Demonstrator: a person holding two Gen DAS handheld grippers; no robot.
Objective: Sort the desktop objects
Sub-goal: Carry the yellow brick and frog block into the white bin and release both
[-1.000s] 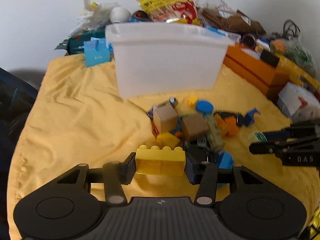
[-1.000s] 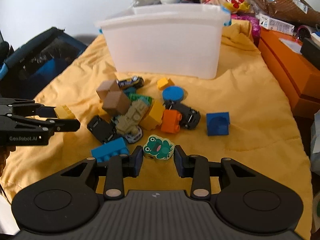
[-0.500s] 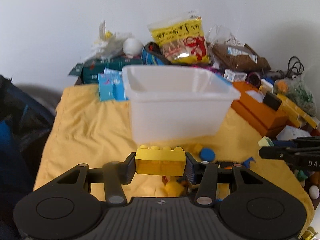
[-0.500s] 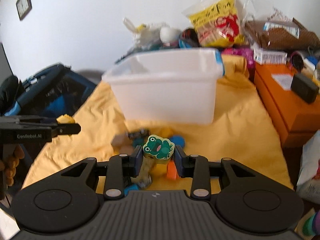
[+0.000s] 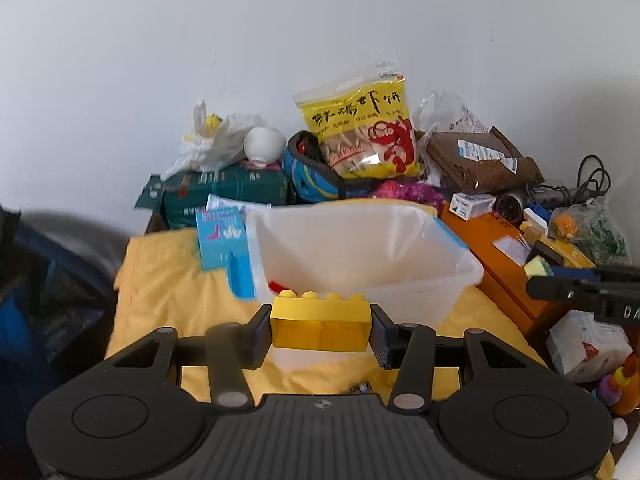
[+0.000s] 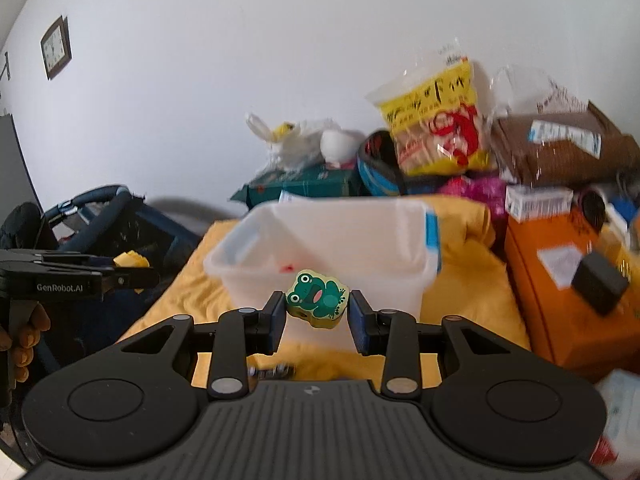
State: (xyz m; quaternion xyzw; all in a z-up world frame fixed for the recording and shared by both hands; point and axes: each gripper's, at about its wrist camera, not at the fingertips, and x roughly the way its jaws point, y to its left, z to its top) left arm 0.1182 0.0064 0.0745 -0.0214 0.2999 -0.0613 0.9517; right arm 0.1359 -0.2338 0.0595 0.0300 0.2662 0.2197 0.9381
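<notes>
Surface: table draped in a wrinkled yellow cloth [image 5: 160,300]. Lying directly on it:
- translucent white plastic bin [image 5: 400,280], open-topped, centre;
- light blue cardboard box [image 5: 220,240], touching the bin's left wall;
- flat orange rectangular box [image 5: 500,272], just beside the bin's right side;
- small toy car [image 6: 276,371], dark, blurred, at near edge.

The left gripper [image 5: 320,330] was held tilted downward, its jaws clamped on both ends of a yellow brick [image 5: 319,323]. The right gripper [image 6: 317,312] was angled downward too, jaws pressed onto a frog piece [image 6: 317,295]. A hand [image 6: 25,338] was seen wrapped round the left gripper's handle.
</notes>
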